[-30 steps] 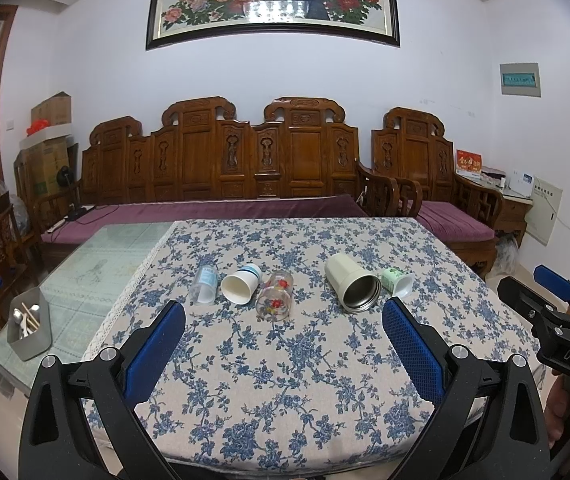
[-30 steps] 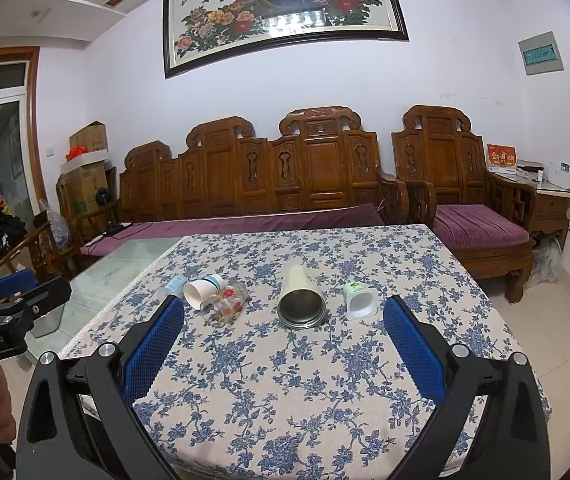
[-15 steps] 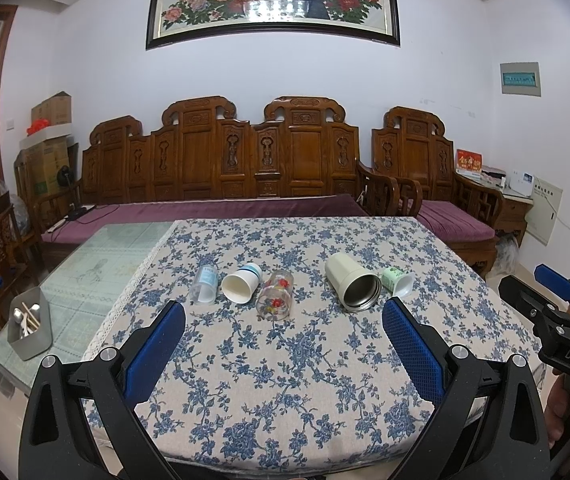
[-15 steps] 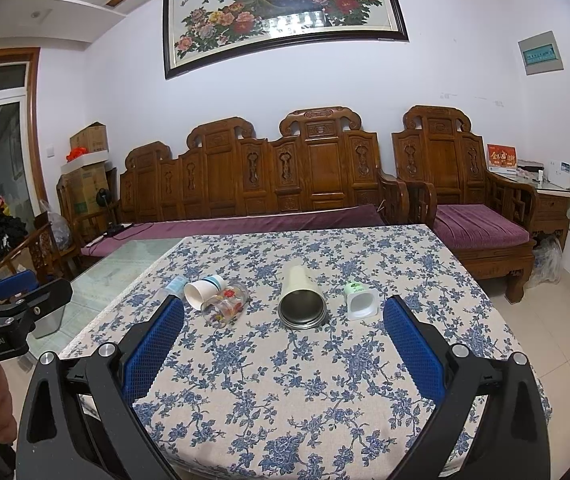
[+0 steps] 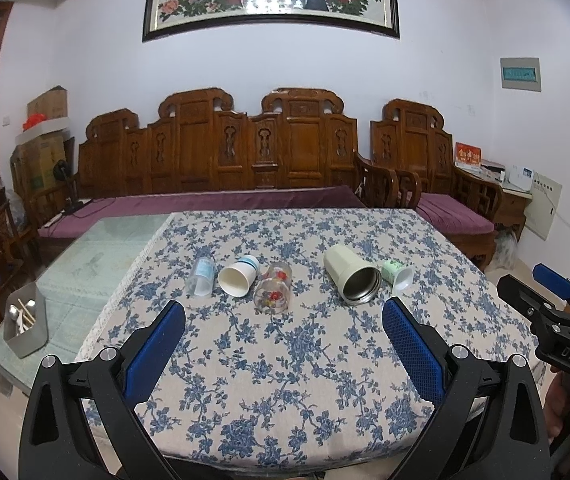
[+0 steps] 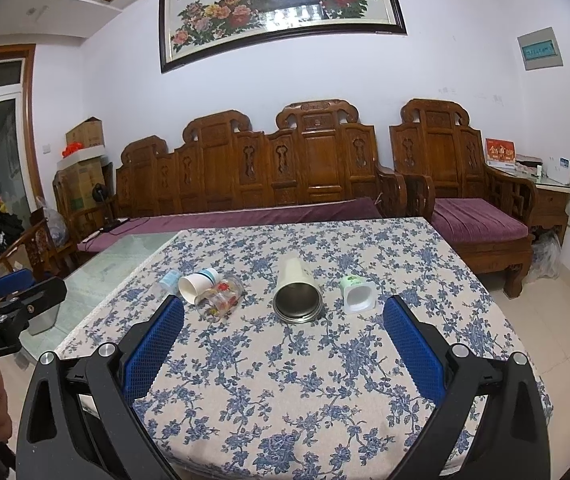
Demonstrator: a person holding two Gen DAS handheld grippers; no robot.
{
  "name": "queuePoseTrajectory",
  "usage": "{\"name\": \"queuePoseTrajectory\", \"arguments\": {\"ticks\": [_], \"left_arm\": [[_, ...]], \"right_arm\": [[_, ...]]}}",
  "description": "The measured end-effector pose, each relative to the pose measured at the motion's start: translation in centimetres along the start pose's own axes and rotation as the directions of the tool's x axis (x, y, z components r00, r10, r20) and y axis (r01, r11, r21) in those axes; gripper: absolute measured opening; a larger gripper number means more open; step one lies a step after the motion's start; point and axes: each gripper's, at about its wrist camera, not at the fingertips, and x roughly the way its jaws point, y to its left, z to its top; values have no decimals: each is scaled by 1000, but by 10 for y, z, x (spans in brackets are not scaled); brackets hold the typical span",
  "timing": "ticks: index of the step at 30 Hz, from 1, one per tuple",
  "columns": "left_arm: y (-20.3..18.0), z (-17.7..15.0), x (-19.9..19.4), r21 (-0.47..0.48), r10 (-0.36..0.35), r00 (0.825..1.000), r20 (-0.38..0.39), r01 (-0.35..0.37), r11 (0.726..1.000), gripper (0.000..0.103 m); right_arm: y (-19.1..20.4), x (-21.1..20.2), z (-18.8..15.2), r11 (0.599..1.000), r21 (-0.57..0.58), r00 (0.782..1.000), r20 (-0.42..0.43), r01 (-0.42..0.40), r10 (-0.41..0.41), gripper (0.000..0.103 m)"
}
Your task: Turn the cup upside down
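Observation:
Several cups lie on their sides in a row across the floral tablecloth [image 5: 285,360]: a clear plastic cup [image 5: 201,277], a white paper cup [image 5: 239,275], a glass with red flowers [image 5: 273,293], a cream metal-lined tumbler [image 5: 350,274] and a small green-white cup [image 5: 398,275]. The same row shows in the right wrist view: paper cup [image 6: 197,283], glass [image 6: 221,298], tumbler [image 6: 297,292], small cup [image 6: 358,294]. My left gripper [image 5: 283,324] is open and empty, held short of the cups. My right gripper [image 6: 283,320] is open and empty, also short of them.
A grey holder with utensils [image 5: 27,326] stands on the bare glass part of the table [image 5: 85,272] at the left. A carved wooden bench [image 5: 221,160] with purple cushions runs behind the table. The other gripper shows at each view's edge [image 5: 557,320].

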Motion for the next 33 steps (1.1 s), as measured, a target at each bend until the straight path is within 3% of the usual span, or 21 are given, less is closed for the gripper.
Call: {"name": "queuePoseTrajectory", "arguments": {"ticks": [9, 20, 29, 33], "left_arm": [[3, -4, 63, 34, -32, 990, -141, 37, 999, 95], [-15, 8, 133, 103, -106, 971, -216, 131, 986, 95], [-36, -9, 216, 127, -163, 935, -313, 212, 969, 95], [-45, -22, 245, 146, -175, 916, -361, 240, 960, 95]], "right_arm": [[-21, 53, -4, 999, 29, 996, -83, 18, -16, 101], [-55, 141, 1, 998, 1, 980, -189, 59, -58, 100], [-95, 224, 14, 998, -42, 953, -296, 55, -65, 90], [-110, 271, 19, 996, -76, 926, -370, 49, -74, 83]]}}
